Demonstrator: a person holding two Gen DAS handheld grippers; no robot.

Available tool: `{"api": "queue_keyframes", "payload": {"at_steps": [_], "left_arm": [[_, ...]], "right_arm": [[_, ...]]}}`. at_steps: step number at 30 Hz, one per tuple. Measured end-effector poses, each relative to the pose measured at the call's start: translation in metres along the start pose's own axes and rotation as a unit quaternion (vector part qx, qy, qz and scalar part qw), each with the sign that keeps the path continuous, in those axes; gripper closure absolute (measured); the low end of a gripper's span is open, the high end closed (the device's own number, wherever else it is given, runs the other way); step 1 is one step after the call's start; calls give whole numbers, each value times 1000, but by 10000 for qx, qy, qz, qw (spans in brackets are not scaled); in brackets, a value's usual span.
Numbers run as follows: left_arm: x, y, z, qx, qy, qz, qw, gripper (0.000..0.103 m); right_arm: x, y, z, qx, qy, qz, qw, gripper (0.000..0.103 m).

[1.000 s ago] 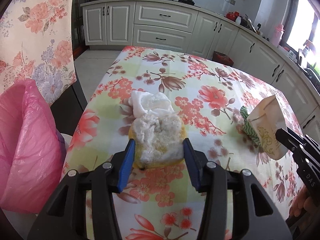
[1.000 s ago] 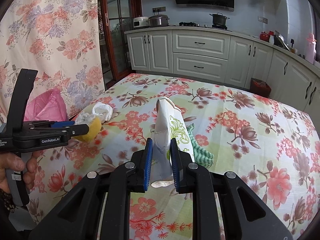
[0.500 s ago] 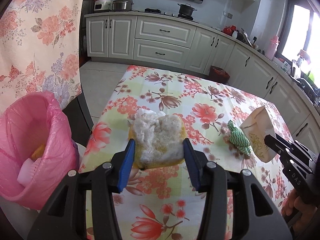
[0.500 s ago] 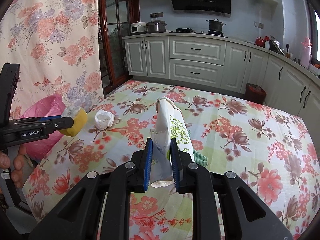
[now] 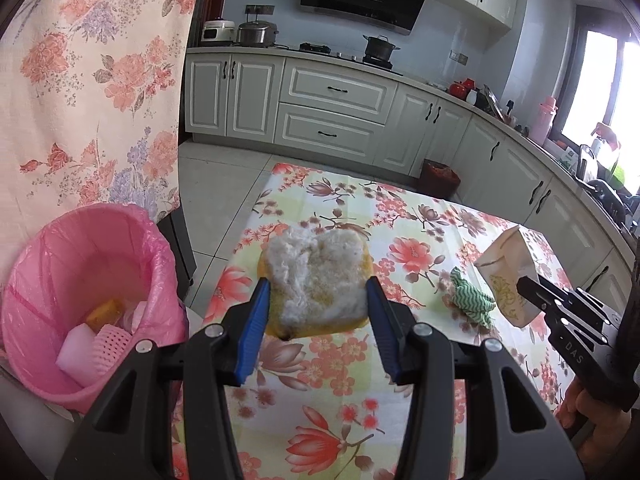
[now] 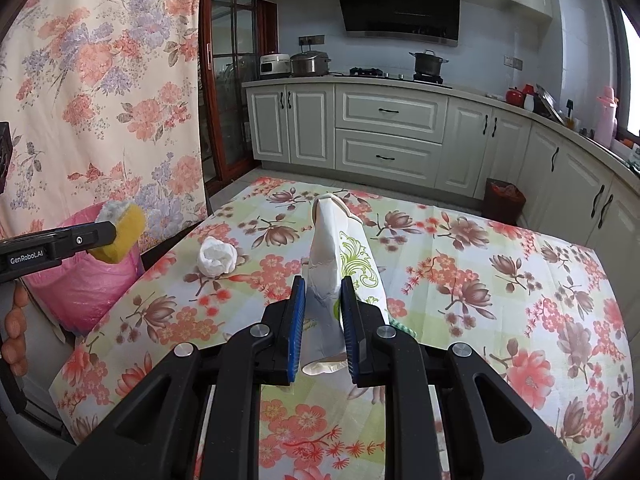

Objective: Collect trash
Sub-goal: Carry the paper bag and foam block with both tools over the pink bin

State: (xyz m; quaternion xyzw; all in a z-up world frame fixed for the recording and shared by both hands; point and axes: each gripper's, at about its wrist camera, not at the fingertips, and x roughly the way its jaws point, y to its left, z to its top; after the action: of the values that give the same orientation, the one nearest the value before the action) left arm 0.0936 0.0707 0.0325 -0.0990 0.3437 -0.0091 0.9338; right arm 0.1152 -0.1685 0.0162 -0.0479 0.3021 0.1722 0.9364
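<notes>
At lower left of the left wrist view, a pink bin lined with a thin, crinkled pink plastic bag, open-topped; inside, a white foam block, a pink perforated mesh piece and something orange. Centre frame, clear of the floral tablecloth: left gripper clamped on a yellow sponge, squarish, porous, its top coated in ragged grey-white fluff. At right, a crumpled green zigzag cloth lying on the tablecloth. In the right wrist view, centre: right gripper pinched tight on a creased white paper bag with green scroll print, flattened between the blue pads. Left of it, a white tissue ball, loosely crumpled, resting on the table.
</notes>
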Motion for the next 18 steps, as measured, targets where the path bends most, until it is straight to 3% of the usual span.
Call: {"api": "queue_keyframes", "payload": {"at_steps": [18], "left_arm": [[-51,84,3,-507,-420,453,9968,56]], "right_arm": [[11,59,35,-280,-147,335,9989,84]]}}
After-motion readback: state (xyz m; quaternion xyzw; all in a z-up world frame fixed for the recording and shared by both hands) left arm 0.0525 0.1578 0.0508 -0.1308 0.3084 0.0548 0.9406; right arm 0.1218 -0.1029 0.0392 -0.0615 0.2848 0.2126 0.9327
